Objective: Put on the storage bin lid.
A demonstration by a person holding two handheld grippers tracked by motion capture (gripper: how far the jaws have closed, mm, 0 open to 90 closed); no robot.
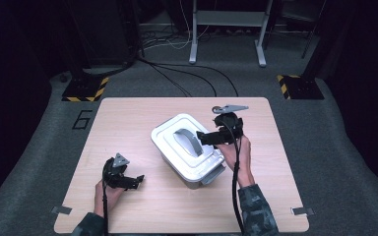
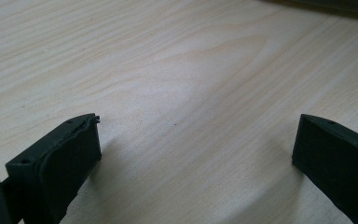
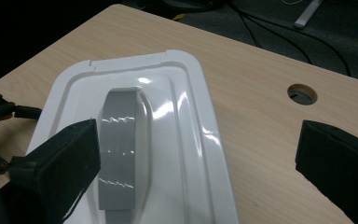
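A white plastic box (image 1: 177, 129) with a lid on it stands slanted at the table's middle. A grey handle (image 1: 188, 142) lies flat in the lid's recess. My right gripper (image 1: 205, 138) hovers over the box's right side, open, pointing at the lid. In the right gripper view the lid (image 3: 182, 121) and its grey handle (image 3: 119, 149) lie under my right gripper (image 3: 196, 158), one jaw above the handle, the other out over bare wood. My left gripper (image 1: 134, 181) sits low on the table, left of the box and apart from it. It stands open over bare wood (image 2: 196, 144).
The wooden table (image 1: 128, 118) has a round cable hole (image 3: 302, 93) beyond the box. A grey latch (image 1: 212, 175) sticks out at the box's near end. Cables and stand feet (image 1: 83, 88) lie on the grey floor behind the table.
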